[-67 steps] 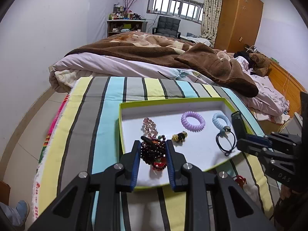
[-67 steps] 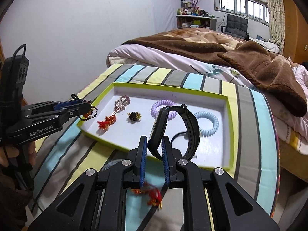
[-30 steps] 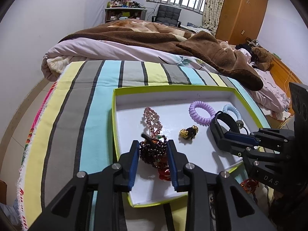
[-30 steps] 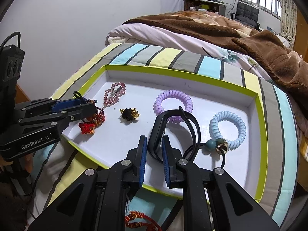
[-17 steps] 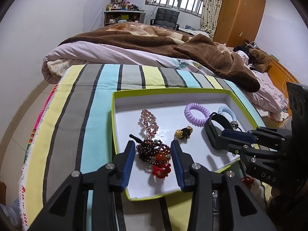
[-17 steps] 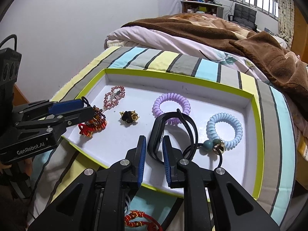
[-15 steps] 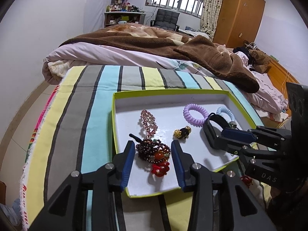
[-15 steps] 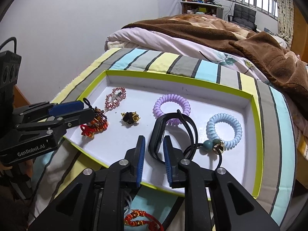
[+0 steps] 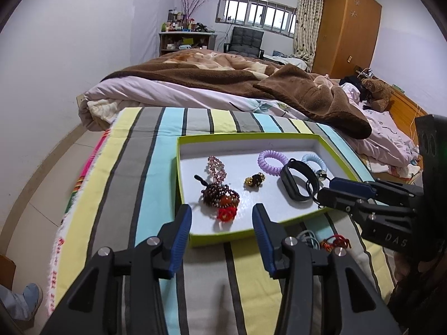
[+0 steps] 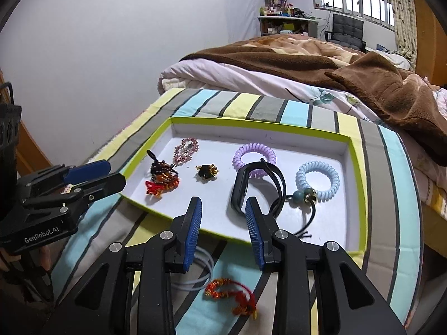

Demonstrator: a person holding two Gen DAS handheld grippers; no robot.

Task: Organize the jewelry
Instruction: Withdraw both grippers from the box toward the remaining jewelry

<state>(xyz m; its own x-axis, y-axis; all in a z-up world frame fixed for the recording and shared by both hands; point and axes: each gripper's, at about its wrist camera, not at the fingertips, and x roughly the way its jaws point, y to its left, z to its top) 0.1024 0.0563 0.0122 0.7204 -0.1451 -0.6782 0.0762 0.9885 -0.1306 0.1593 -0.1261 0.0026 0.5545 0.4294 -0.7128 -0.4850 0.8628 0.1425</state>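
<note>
My left gripper [image 9: 222,217] and right gripper [image 10: 223,212] just opened, empty | red charm [image 10: 230,293] – bed, just below right one | tray [image 10: 354,195] ahead.

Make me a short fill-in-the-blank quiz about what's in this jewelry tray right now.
1. The black wristband lies inside the ____-rimmed tray.
2. Beside the lilac coil hair tie lies a pale ____ one.
3. The red knotted charm lies ____ the tray, on the striped cloth.

Missing words: green; blue; outside

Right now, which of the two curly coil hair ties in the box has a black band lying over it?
The purple coil tie: the black wristband overlaps its near edge. The pale blue coil tie lies clear of the band.
</note>
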